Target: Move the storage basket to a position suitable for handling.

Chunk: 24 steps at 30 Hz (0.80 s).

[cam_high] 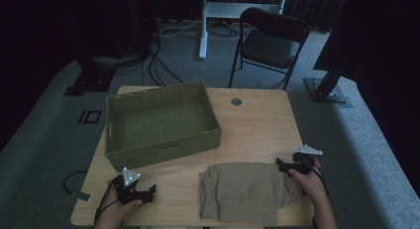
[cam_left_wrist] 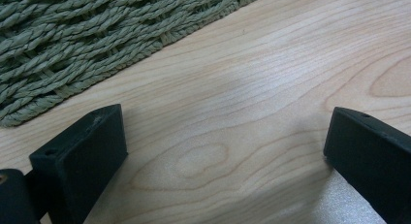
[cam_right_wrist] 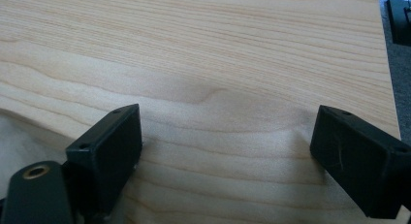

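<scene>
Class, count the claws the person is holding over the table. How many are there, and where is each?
2. The left claw sits at the table's near left corner, below the woven basket. The right claw is at the folded khaki garment's right edge.

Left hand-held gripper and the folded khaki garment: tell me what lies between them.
Nothing: in the high view, bare wooden table separates the left hand-held gripper from the folded khaki garment.

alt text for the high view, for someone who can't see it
A folded khaki garment lies at the near edge of a wooden table, with an empty green woven basket behind it to the left. A person's hands hold the left gripper and the right gripper, both open, one on either side of the garment.
</scene>
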Each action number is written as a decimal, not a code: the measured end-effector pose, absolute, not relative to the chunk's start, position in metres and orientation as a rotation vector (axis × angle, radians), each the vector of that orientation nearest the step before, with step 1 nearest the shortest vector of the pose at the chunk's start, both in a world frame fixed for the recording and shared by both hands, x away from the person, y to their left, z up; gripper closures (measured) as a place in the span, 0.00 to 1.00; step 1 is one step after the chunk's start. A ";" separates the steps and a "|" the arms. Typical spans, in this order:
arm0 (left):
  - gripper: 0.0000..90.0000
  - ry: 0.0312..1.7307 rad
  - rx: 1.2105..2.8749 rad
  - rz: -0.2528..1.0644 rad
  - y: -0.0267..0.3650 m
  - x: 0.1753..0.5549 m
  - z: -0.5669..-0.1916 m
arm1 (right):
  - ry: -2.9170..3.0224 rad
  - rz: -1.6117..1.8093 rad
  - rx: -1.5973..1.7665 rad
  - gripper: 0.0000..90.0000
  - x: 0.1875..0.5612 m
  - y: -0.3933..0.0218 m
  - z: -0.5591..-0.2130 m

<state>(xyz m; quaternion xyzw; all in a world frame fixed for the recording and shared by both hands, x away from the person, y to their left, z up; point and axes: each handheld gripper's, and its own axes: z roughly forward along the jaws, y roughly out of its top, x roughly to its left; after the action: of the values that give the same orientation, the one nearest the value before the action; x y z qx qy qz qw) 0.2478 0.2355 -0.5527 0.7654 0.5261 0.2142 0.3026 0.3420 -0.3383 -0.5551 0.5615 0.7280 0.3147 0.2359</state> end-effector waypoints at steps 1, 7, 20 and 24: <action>0.03 1.395 2.029 0.568 0.235 0.248 -0.553 | 1.998 0.864 1.539 0.12 0.342 -0.338 -0.555; 0.03 1.344 2.058 0.549 0.237 0.245 -0.553 | 2.000 0.865 1.537 0.12 0.342 -0.339 -0.555; 0.03 1.303 2.080 0.521 0.247 0.239 -0.546 | 2.002 0.886 1.539 0.14 0.347 -0.338 -0.551; 0.03 1.295 2.087 0.522 0.247 0.238 -0.541 | 2.007 0.936 1.536 0.14 0.350 -0.334 -0.542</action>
<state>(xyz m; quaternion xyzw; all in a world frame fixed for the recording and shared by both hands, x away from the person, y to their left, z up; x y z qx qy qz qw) 0.2384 0.2473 -0.5407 0.7903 0.4901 0.1975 0.3101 0.3496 -0.3344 -0.5423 0.5559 0.7262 0.3386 0.2214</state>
